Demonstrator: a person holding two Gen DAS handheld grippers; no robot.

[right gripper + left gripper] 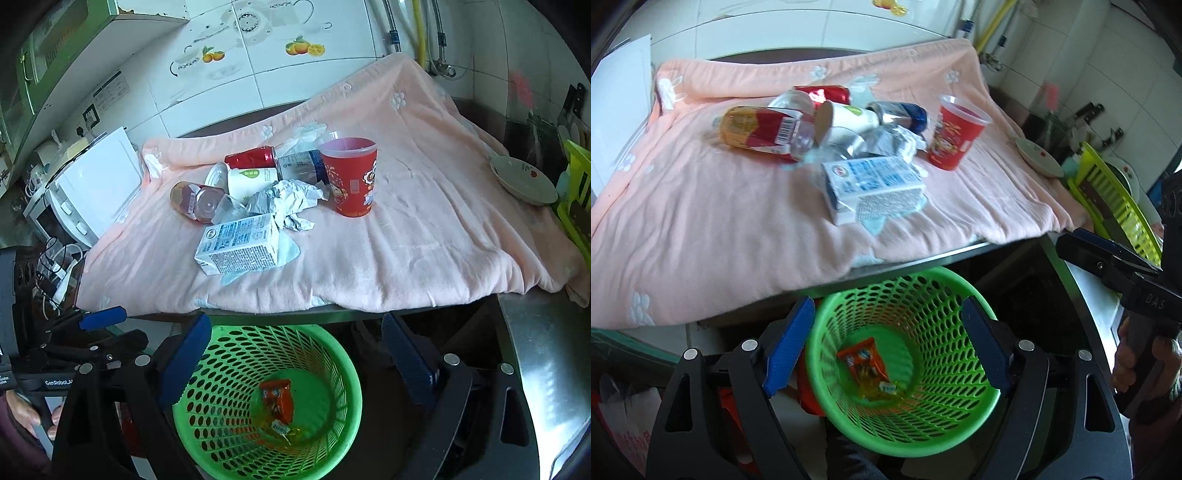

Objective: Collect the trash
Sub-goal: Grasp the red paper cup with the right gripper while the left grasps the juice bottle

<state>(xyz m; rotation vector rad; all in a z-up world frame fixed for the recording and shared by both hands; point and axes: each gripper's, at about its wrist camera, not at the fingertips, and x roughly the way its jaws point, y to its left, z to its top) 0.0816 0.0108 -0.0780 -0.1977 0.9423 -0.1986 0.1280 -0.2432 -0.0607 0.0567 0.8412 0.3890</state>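
Nearest in, both grippers hang over the green basket point(905, 365) below the counter edge. The left gripper point(886, 347) has its blue fingers point(788, 350) spread wide with nothing between them, and the right gripper point(295, 365) is spread and empty too. An orange snack wrapper point(866, 363) lies on the basket floor, so one piece is already collected.

Up on the pink towel point(701, 221), the rest of the trash waits at about twelve o'clock from the basket. The milk carton point(238, 245) is closest, on its side: probably light and crushable, so a gentle pinch across its narrow faces looks best. Behind it, crumpled foil point(291, 201), soft and springy, can be taken anywhere. At ten o'clock of the carton lies a plastic bottle point(761, 129), smooth and likely to roll; take it mid-body. The red cup point(351, 177) stands upright at one o'clock, thin-walled, with two cans point(253, 157) furthest back.
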